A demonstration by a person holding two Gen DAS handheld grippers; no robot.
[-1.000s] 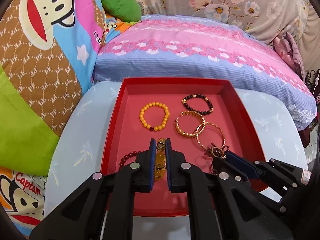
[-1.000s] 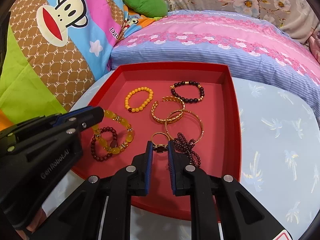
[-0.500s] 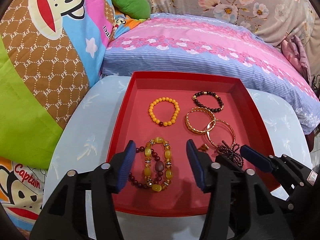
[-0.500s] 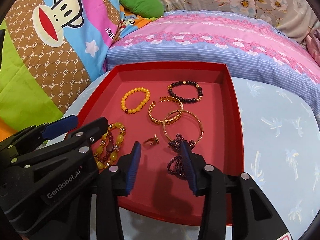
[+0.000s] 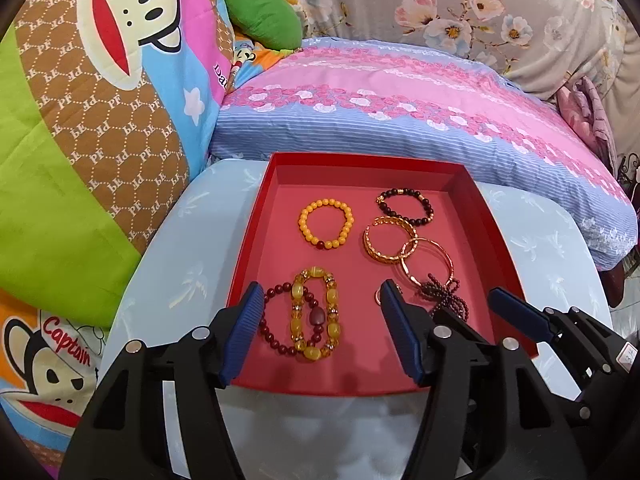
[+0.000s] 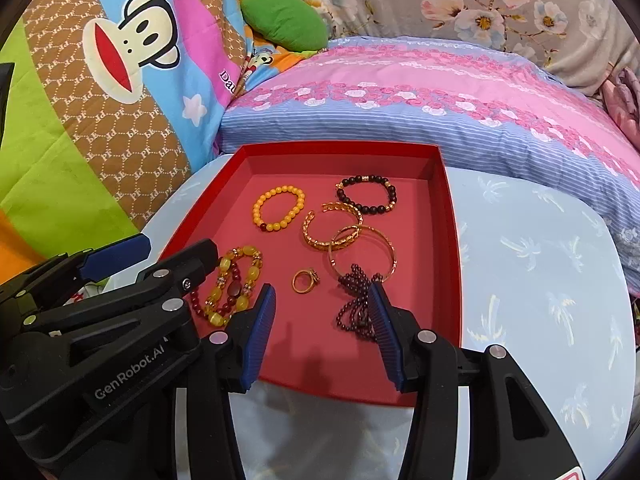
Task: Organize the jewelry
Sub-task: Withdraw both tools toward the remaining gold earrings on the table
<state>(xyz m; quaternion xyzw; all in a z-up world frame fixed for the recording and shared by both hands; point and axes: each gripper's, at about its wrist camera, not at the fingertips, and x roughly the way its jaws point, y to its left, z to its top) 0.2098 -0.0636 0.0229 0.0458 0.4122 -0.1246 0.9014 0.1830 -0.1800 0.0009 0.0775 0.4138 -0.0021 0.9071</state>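
Red tray [image 5: 276,184] on the light blue bench [image 5: 560,248], everything else placed relative to that tray. Count inside it: 7 pieces. Far half: 1 orange bead bracelet [image 5: 326,224] left, 1 dark bead bracelet [image 5: 406,206] right, 1 gold cuff [image 5: 388,240] just nearer than the dark one, 1 thin gold bangle [image 5: 426,262] overlapping the cuff's near edge. Near half: 1 yellow stone bracelet [image 5: 316,316] lying over 1 dark red bead bracelet [image 5: 276,328] at the tray's near-left, 1 garnet bead string [image 6: 358,304] bunched at near-right, touching the bangle. Plus 1 gold ring [image 6: 306,280] mid-tray, between the two clusters, so 8 in total. Two grippers, both over the tray's near edge. Left gripper [image 5: 320,336]: jaws have just been opening, now wide apart, gripping nothing; the yellow and dark red bracelets lie flat on the tray floor between its fingers, pads clear of them. Right gripper [image 6: 320,328]: jaws have also just been opening, about half spread, empty; ring lies just beyond its gap, garnet string sits against its right finger [image 6: 384,328], contact unclear. Pillows and quilts beyond the tray's far side.
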